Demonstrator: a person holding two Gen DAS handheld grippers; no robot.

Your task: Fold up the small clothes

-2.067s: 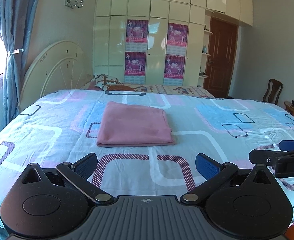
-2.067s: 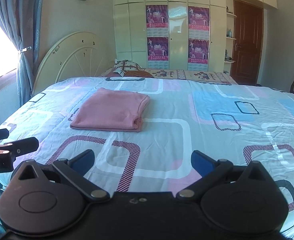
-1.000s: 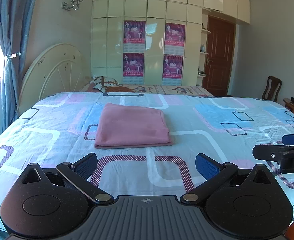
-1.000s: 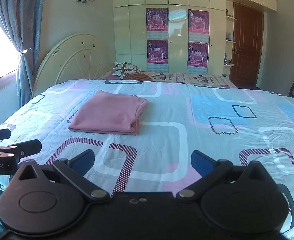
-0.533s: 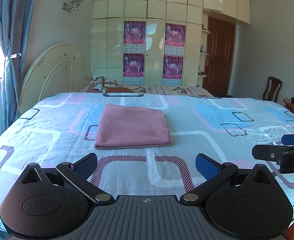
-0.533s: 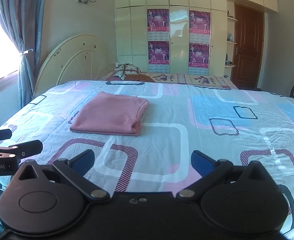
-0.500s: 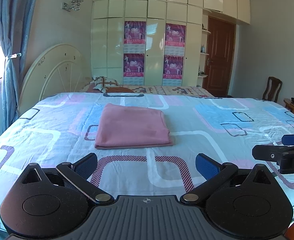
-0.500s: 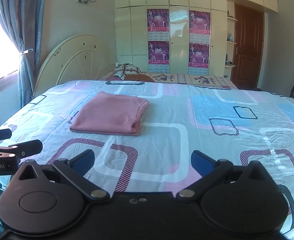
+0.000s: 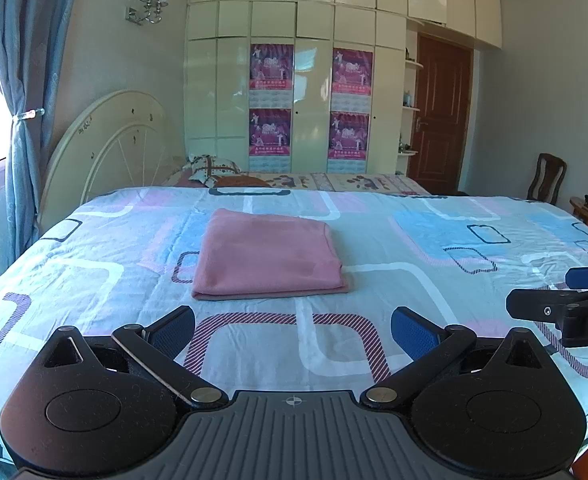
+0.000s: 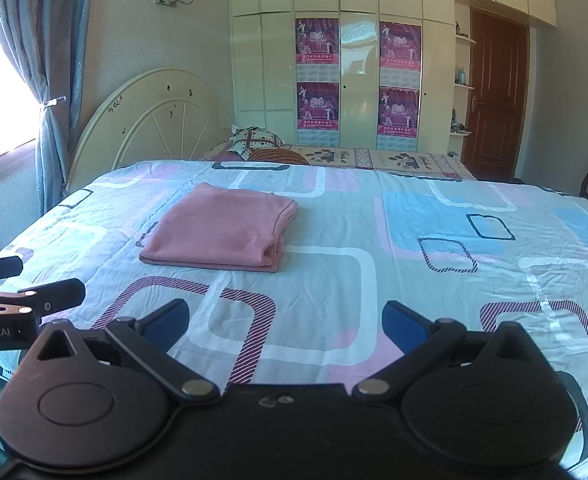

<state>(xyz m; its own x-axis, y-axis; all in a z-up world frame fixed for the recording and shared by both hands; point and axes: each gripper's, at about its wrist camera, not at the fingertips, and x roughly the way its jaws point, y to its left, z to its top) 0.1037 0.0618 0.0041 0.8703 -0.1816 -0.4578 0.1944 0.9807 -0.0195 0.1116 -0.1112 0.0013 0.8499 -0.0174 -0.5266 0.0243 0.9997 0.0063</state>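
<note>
A pink garment (image 9: 268, 254) lies folded into a neat rectangle on the patterned bedsheet (image 9: 414, 280), a little left of the middle. It also shows in the right wrist view (image 10: 222, 228), with its folded edge at the right. My left gripper (image 9: 292, 328) is open and empty, held near the bed's front edge, well short of the garment. My right gripper (image 10: 286, 322) is open and empty too, to the right of the left one. Each gripper's fingers show at the edge of the other's view.
A cream headboard (image 9: 110, 148) stands at the bed's left, with pillows (image 9: 214, 168) near it. A wardrobe with posters (image 9: 310, 100) and a brown door (image 9: 440, 116) are behind. A chair (image 9: 546, 178) stands at the right. Blue curtains (image 9: 18, 80) hang at the left.
Both grippers have drifted slightly and stay open. The folded pink garment has not moved.
</note>
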